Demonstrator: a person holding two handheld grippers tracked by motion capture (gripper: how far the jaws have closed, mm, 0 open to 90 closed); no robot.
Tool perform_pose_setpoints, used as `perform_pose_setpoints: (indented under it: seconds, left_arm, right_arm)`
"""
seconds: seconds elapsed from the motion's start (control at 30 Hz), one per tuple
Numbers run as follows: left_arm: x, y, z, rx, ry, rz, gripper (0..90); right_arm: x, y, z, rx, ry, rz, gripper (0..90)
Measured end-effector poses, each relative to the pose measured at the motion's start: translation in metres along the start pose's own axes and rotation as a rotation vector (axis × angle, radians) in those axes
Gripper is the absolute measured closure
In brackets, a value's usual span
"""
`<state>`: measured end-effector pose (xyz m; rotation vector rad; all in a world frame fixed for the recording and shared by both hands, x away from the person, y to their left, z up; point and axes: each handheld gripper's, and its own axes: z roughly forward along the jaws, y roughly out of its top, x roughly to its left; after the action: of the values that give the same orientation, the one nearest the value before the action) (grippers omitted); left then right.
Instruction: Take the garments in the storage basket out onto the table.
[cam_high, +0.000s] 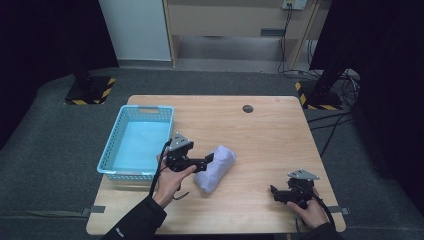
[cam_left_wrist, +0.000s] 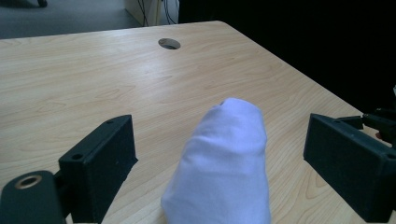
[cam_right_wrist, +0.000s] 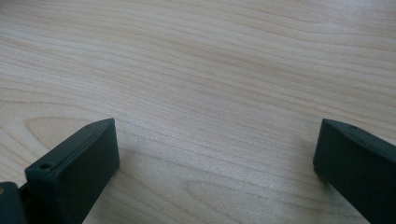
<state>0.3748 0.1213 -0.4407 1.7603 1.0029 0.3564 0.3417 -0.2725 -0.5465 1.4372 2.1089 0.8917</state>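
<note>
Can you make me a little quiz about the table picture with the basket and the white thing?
1. True or false: the light blue plastic basket holds the rolled white cloth bundle.
2. Which gripper has its jaws on either side of the bundle: A) left gripper B) right gripper?
3. Fill in: the small round hole is near the wooden table's ____ edge.

Key: 1 false, it lies on the table beside the basket. 2 A. 3 far.
</note>
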Motion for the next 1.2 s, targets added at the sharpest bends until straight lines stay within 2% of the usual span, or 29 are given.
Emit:
perform_pose_setpoints:
  seconds: [0.23, 0.53, 0.77, 1.2]
  left_arm:
    - [-0.001, -0.007, -0.006, -0.004, 0.009, -0.001, 8.1]
    - [-0.001, -0.019, -0.01, 0.012, -0.003, -0.01, 8.0]
    - [0.0, -0.031, -0.012, 0.014, 0.01, -0.005, 8.0]
    - [0.003, -0.052, -0.016, 0.053, 0.017, -0.022, 7.7]
  right_arm:
    - [0.0, 0.0, 0.0, 0.0, 0.0, 0.0, 0.5]
    - [0.0, 0.0, 0.0, 0.0, 0.0, 0.0, 0.5]
    - [0.0, 0.0, 0.0, 0.0, 0.0, 0.0, 0.5]
    - [0.0, 0.0, 0.0, 0.0, 0.0, 0.0, 0.5]
